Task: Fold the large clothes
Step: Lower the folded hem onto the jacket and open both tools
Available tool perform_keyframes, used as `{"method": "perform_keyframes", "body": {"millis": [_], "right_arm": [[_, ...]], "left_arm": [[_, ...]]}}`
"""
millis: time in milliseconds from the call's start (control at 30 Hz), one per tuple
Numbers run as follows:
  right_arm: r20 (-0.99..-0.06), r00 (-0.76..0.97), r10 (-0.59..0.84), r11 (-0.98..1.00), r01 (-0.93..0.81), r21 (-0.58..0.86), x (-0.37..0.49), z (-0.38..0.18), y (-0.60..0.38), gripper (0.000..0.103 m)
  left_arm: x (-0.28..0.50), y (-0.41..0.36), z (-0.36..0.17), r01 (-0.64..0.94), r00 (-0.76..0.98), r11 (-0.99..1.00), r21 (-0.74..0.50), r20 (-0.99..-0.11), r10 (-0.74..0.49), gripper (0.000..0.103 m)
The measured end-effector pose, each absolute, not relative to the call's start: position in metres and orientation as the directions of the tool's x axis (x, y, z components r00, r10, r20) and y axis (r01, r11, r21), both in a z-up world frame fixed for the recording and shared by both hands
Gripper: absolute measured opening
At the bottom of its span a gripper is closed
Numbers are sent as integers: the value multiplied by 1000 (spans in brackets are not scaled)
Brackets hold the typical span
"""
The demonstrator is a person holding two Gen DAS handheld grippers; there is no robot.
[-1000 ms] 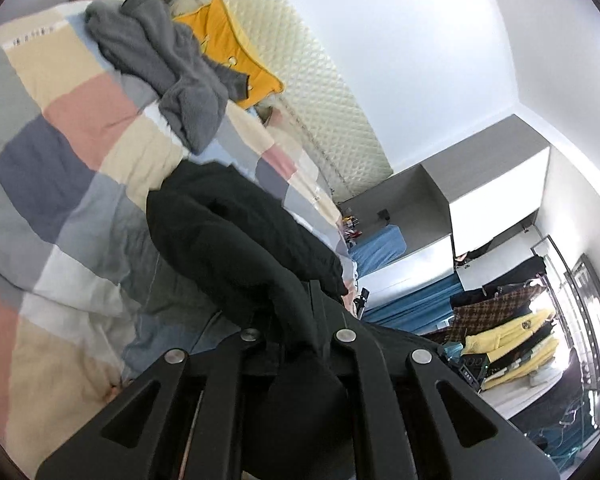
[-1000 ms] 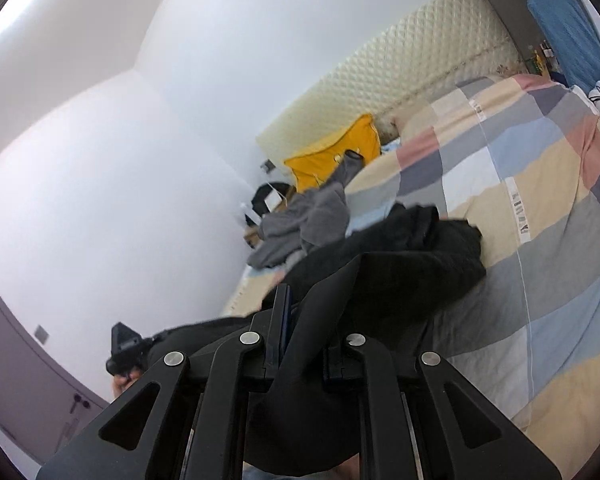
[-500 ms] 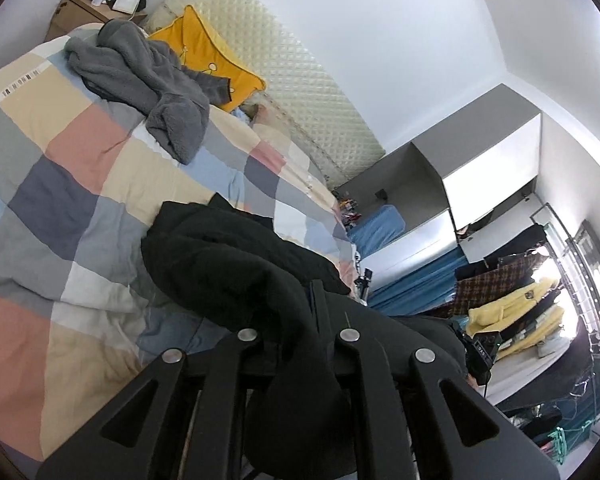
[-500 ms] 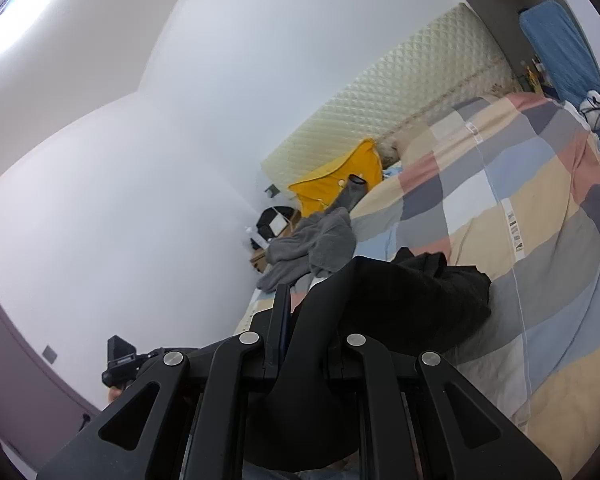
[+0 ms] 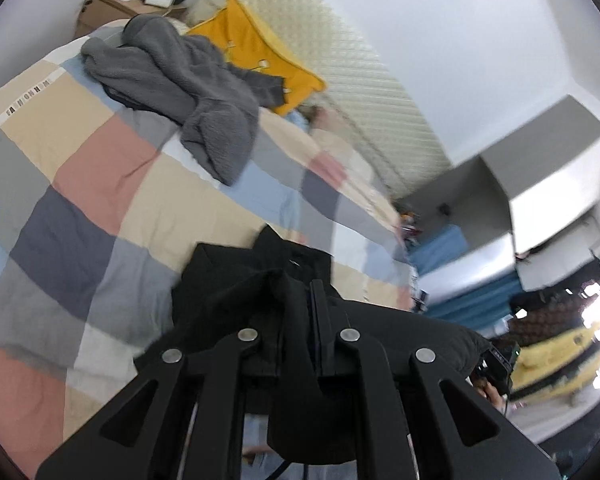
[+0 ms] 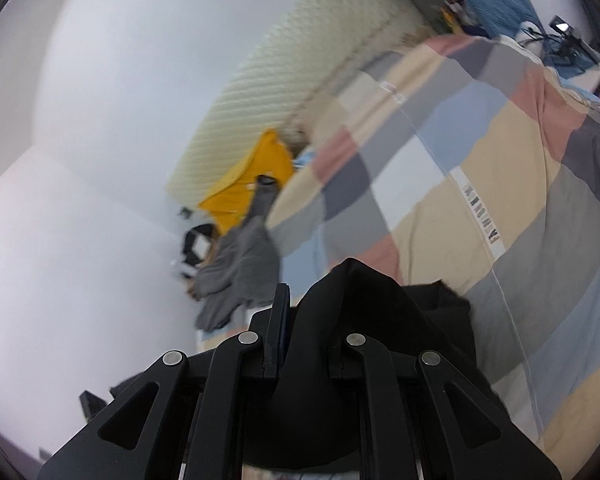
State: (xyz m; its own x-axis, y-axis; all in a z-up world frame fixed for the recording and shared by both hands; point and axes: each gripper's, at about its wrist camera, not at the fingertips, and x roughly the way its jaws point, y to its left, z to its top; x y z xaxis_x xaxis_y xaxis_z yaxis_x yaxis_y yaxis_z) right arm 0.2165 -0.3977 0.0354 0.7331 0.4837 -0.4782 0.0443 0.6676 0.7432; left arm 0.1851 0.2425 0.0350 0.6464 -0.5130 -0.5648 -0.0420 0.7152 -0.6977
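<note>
Item: black garment (image 5: 236, 288), large, dark, soft. Held up off the bed (image 5: 100, 184), its upper edge stretched between the two claws; the loose remainder hangs forward and down from both, toward the near part of the quilt.

Left claw (image 5: 296, 320): narrow, closed on a bunched fold of the black garment; cloth spills over and between the fingers.

Right claw (image 6: 300, 328): narrow, closed on another fold of the same garment (image 6: 360, 304), which peaks up between the fingers.

Governing relation: the garment lies directly ahead of and below each claw, its long axis apparently running from one claw to the other, across the body. Neither hand is nearer; both already hold it. The next move, by my judgement, is to spread or lay it flat on the bed, so the free hem must land on quilt ahead, short of the other clothes.

Surface: bed with a patchwork quilt in pink, cream, grey and blue squares, rumpled.

Also present: grey fleece (image 5: 188, 80), heaped at the far end of the bed, well apart from the black garment; yellow pillow (image 5: 252, 44) behind it against a quilted cream headboard (image 5: 340, 64); nightstand (image 5: 116, 4) at the far left; clothes rack (image 5: 556, 352) at the right, blurred. White walls.
</note>
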Motion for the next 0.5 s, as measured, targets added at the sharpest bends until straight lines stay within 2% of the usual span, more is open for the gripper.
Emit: {"method": "perform_keyframes", "body": {"millis": [133,167,233,333,500], "right_arm": [[-567,706,424,681,164,713,261,-3,-397,10],[-591,696,408,687,192,701,269,-13,-396,10],[-619,683,386,688,234,687,281,-32,-396,9],[-653,661,370,669,297,681,296,-63,-398,9],[-699,622,352,688,335,644,319,-97,-392,9]], "left_arm": [[237,231,18,-148,608,757,-637,-662,-438,10],[253,223,13,-181,576,798,-575,-719,-388,10],[274,211,2,-216,538,842,-494,-780,-320,10],[300,198,-19,-242,501,875,-420,-826,-258,10],[333,189,-62,-306,434,873,-379,-872,-227,10]]}}
